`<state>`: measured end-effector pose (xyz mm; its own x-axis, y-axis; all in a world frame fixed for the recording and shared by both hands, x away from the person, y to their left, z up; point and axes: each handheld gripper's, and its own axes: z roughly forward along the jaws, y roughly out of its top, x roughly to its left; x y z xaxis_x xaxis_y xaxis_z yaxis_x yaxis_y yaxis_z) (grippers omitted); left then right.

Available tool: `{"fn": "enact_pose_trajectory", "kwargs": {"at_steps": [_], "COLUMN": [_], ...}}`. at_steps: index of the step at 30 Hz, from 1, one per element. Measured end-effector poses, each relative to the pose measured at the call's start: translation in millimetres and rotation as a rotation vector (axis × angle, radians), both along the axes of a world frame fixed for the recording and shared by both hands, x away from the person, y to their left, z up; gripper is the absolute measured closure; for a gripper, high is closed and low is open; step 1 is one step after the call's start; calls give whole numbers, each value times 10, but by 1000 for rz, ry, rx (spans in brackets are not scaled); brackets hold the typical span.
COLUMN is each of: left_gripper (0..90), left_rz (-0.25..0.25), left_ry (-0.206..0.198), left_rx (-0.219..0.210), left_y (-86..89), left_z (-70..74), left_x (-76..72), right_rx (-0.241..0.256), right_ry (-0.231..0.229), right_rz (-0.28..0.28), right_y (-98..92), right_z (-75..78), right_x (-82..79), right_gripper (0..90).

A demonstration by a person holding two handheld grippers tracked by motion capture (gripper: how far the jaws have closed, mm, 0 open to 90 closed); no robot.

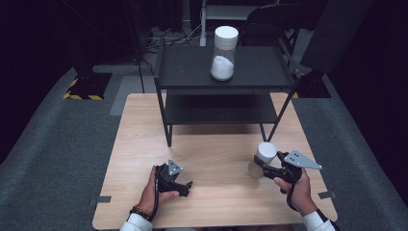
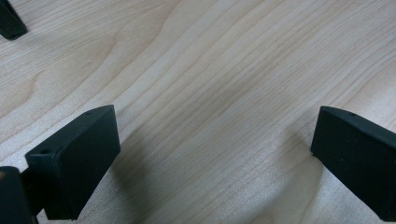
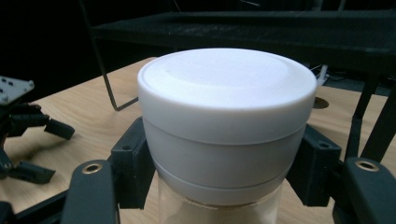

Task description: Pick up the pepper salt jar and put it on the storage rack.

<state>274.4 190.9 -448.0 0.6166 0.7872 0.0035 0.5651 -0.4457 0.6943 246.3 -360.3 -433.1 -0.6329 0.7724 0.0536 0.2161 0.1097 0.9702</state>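
At the left of the high view the left gripper (image 1: 184, 186) rests low on the wooden desk (image 1: 211, 149), held in the person's left hand (image 1: 153, 193). In the left gripper view its jaws stand wide apart with nothing but bare wood grain between them; it looks parked there, probably to keep clear while the other hand works.

Toward the middle and farther back, a black two-level shelf (image 1: 183, 67) stands on the far half of the desk. On its top level sits a tall jar (image 1: 224, 54) with a white lid and white powder in its lower part, upright and well apart from both grippers. It suggests the shelf is where such jars belong.

At the right, the right gripper (image 1: 259, 164) holds a second jar (image 1: 262, 159) near the desk's right front, just ahead of the shelf's right leg. In the right gripper view the jaws press on either side of the jar (image 3: 224, 140) just under its white lid (image 3: 226, 100), on the lid's lower band above the clear body, a grip that keeps the jar from slipping down. The jar's long axis runs close to vertical, lid pointing up, with a slight lean in the high view. Whether its base touches the desk I cannot tell. Holding it upright keeps the contents settled, likely for a lift to the shelf.
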Motion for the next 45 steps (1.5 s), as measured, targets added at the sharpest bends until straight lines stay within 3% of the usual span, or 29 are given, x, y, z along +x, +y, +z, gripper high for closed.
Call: {"fn": "enact_pose_trajectory", "kwargs": {"at_steps": [20, 29, 38, 45], "left_gripper": [8, 8, 8, 8], "left_rz": [0, 0, 0, 0], "left_ry": [0, 0, 0, 0], "left_rx": [0, 1, 0, 0], "left_y": [0, 0, 0, 0], "left_z": [0, 1, 0, 0], "left_x": [0, 1, 0, 0], "right_rx": [-27, -15, -8, -25], "right_ry": [-36, -49, -65, -99], "right_rz": [-51, -100, -104, -122], "right_y": [106, 183, 213, 290], "right_z": [690, 1069, 1390, 1663], "right_x": [23, 56, 108, 132], "right_gripper": [340, 340, 340, 340]}}
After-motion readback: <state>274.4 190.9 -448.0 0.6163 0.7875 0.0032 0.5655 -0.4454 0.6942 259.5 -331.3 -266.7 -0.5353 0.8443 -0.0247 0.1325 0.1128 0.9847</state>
